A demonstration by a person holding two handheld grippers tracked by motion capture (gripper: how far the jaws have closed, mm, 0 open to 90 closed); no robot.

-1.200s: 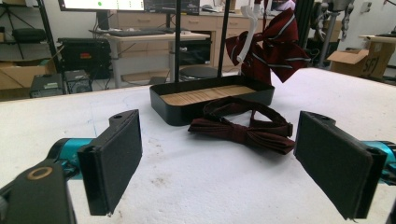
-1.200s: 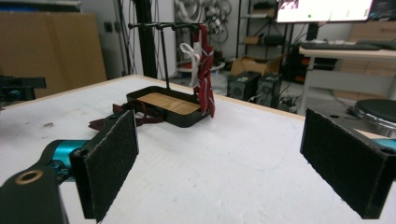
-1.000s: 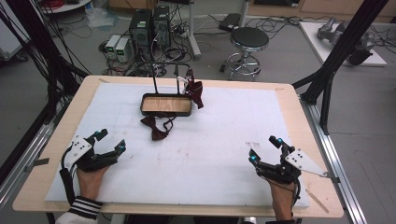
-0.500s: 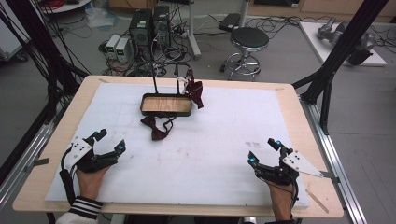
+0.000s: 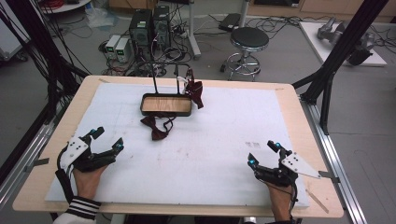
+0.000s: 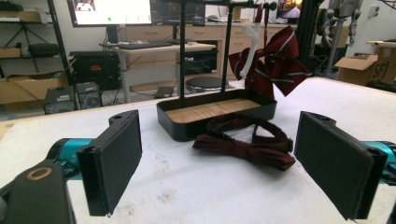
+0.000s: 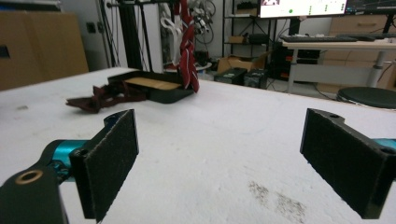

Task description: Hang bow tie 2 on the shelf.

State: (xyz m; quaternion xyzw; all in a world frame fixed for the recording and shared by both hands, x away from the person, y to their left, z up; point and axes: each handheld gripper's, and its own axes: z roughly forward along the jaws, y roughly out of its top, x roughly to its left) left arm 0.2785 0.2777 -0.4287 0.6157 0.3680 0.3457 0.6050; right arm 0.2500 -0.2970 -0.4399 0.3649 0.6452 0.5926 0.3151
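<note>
Both my grippers sit low at the near edge of the white table [image 5: 224, 140]. Left gripper [image 5: 106, 139] jaws spread wide, nothing between them. Right gripper [image 5: 264, 153] same. Dark red bow tie [image 5: 156, 127] lies flat just in front of the black tray [image 5: 166, 105]. A second bow tie [image 6: 271, 60] hangs from the rack above, probably clipped; attachment unclear.

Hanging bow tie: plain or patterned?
Patterned: the hanging bow tie is dark red with thin light stripes, clearest in the left gripper view.
</note>
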